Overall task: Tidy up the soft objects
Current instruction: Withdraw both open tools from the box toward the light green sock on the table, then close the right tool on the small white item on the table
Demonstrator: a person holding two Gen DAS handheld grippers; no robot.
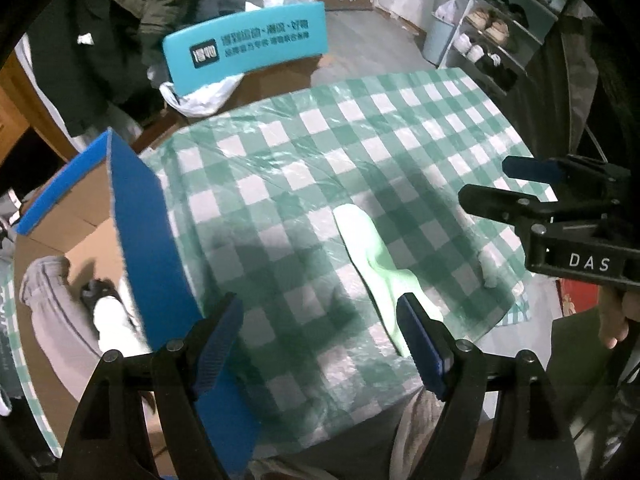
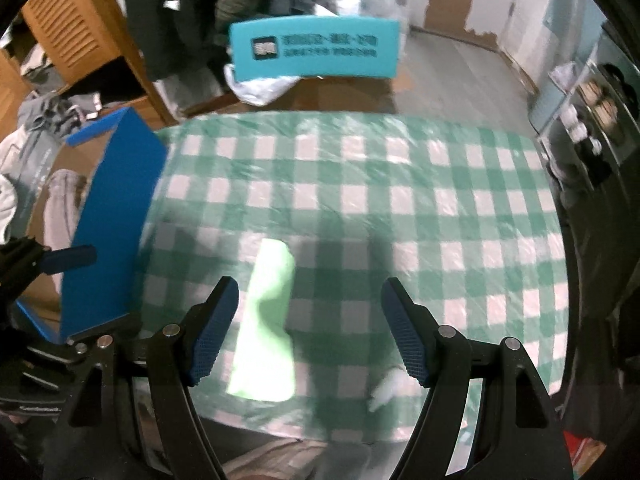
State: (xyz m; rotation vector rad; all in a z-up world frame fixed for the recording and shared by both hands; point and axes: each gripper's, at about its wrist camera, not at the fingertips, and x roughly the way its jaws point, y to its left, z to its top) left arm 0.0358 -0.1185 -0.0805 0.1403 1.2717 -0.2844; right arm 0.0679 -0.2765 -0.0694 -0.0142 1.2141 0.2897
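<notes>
A pale green sock (image 1: pixel 374 264) lies flat on the green-and-white checked tablecloth (image 1: pixel 320 152) near the table's front edge; it also shows in the right wrist view (image 2: pixel 268 320). My left gripper (image 1: pixel 320 344) is open and empty, hovering above the cloth with its right finger just over the sock's near end. My right gripper (image 2: pixel 310 332) is open and empty above the cloth, the sock under its left finger. The right gripper shows in the left wrist view (image 1: pixel 520 188) at the right. A small white soft piece (image 2: pixel 386 390) lies by the front edge.
An open cardboard box with blue flaps (image 1: pixel 140 232) stands at the table's left edge, holding grey clothing (image 1: pixel 52 304). A teal chair back (image 1: pixel 248 48) stands beyond the far edge. A shoe rack (image 1: pixel 504 28) is at the far right.
</notes>
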